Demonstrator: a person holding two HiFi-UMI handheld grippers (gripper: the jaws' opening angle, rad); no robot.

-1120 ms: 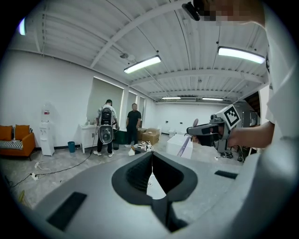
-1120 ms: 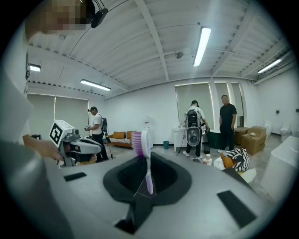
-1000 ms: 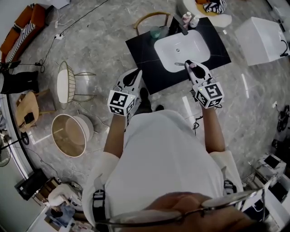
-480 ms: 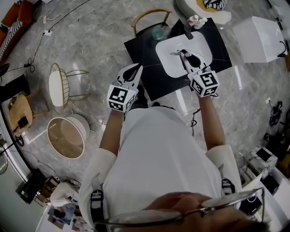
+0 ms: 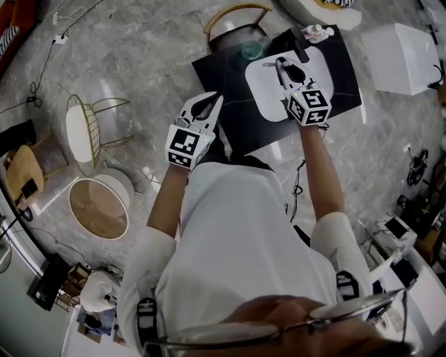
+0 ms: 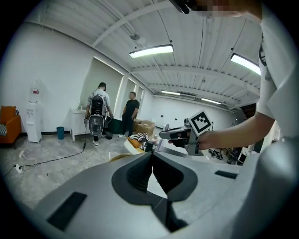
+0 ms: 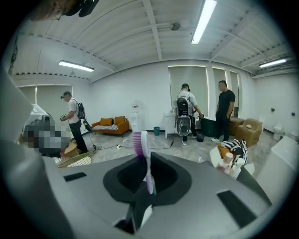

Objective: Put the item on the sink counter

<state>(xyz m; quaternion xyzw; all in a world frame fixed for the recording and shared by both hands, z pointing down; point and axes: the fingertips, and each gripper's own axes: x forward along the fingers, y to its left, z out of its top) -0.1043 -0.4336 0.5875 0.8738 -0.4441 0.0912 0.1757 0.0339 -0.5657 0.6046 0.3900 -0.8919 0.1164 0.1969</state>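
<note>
A toothbrush with pink bristles stands upright between the jaws of my right gripper, which is shut on its handle. In the head view the right gripper hangs over the white basin set in the black sink counter. My left gripper is near the counter's front left part, shut with nothing in it. In the left gripper view its jaws meet, and the right gripper shows beyond them.
Small bottles and a black tap stand at the back of the counter, and a green cup at its back left. A wooden chair is behind the counter, a white box to the right. A wire stool and a round basket stand at the left. People stand far off.
Both grippers have moved forward toward the sink. The right one, with the toothbrush, went from the basin's front edge to over the basin. The left one came up to the counter.
</note>
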